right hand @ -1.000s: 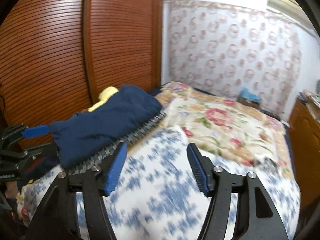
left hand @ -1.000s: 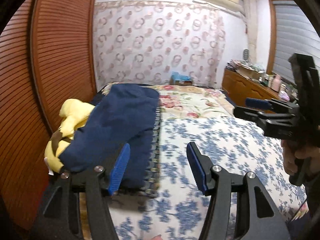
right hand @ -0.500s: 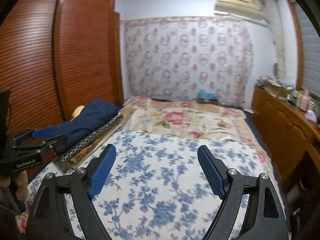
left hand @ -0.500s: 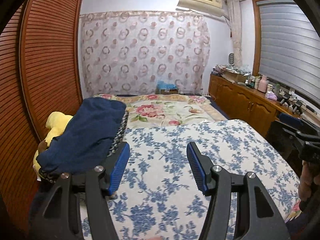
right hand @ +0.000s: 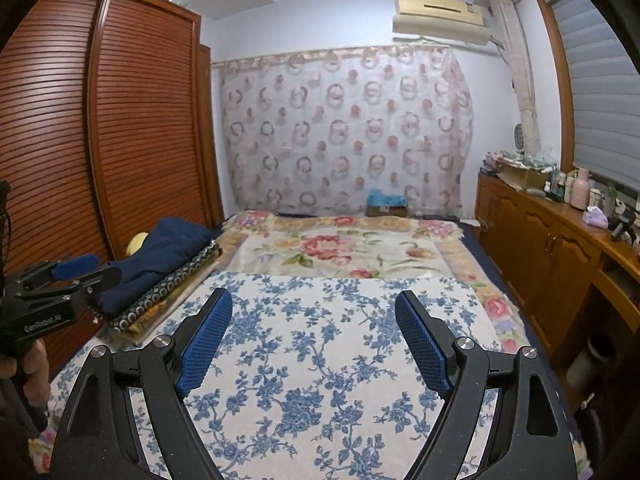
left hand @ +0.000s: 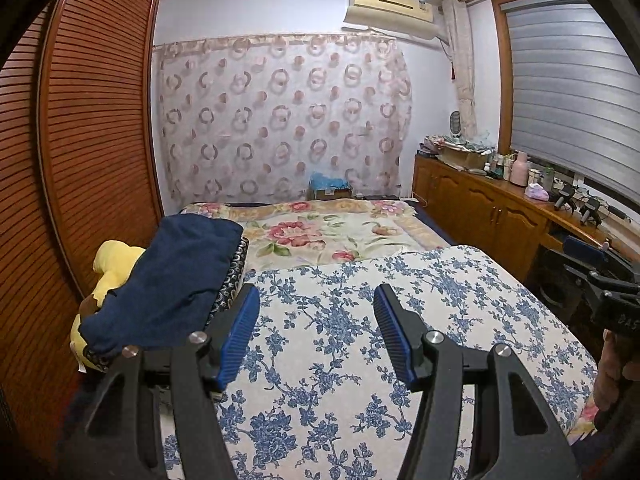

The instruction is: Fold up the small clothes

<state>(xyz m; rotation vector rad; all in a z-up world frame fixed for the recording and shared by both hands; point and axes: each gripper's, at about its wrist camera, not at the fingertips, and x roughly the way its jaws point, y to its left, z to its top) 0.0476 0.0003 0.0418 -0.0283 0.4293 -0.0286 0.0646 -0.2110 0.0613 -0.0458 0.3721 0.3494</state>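
1. Left gripper (left hand: 316, 336): blue-padded fingers (left hand: 240, 336) parted to a middling gap, nothing between them, hovering over the blue-flowered white cloth (left hand: 360, 360) spread on the bed (left hand: 332, 232).
2. Right gripper (right hand: 314, 340): fingers (right hand: 424, 344) spread wide, nothing between them, also above that flowered cloth (right hand: 320, 380).
3. Dark navy garment (left hand: 172, 280): lying bunched ahead and to the left of the left fingers, near the left pad's tip, clear of both pads; in the right wrist view well ahead and left of the right fingers (right hand: 168, 252).
4. Under the navy garment: a folded fabric with a ring pattern (left hand: 234, 276), edge showing just beyond the left finger's tip.
5. Further left, against the slatted wooden wardrobe (left hand: 92, 140): a yellow plush toy (left hand: 112, 264), partly covered by the navy garment.
6. Far right of the left fingers: the other gripper, black with a blue pad, held by a hand (left hand: 612, 368) at the edge of view.
7. Far left of the right fingers: the left gripper (right hand: 64, 276) pointing toward the navy garment, tips close to it, contact not discernible.
8. Beyond the fingers: a rose-patterned blanket (right hand: 352, 248) and a ring-patterned curtain (right hand: 344, 128).
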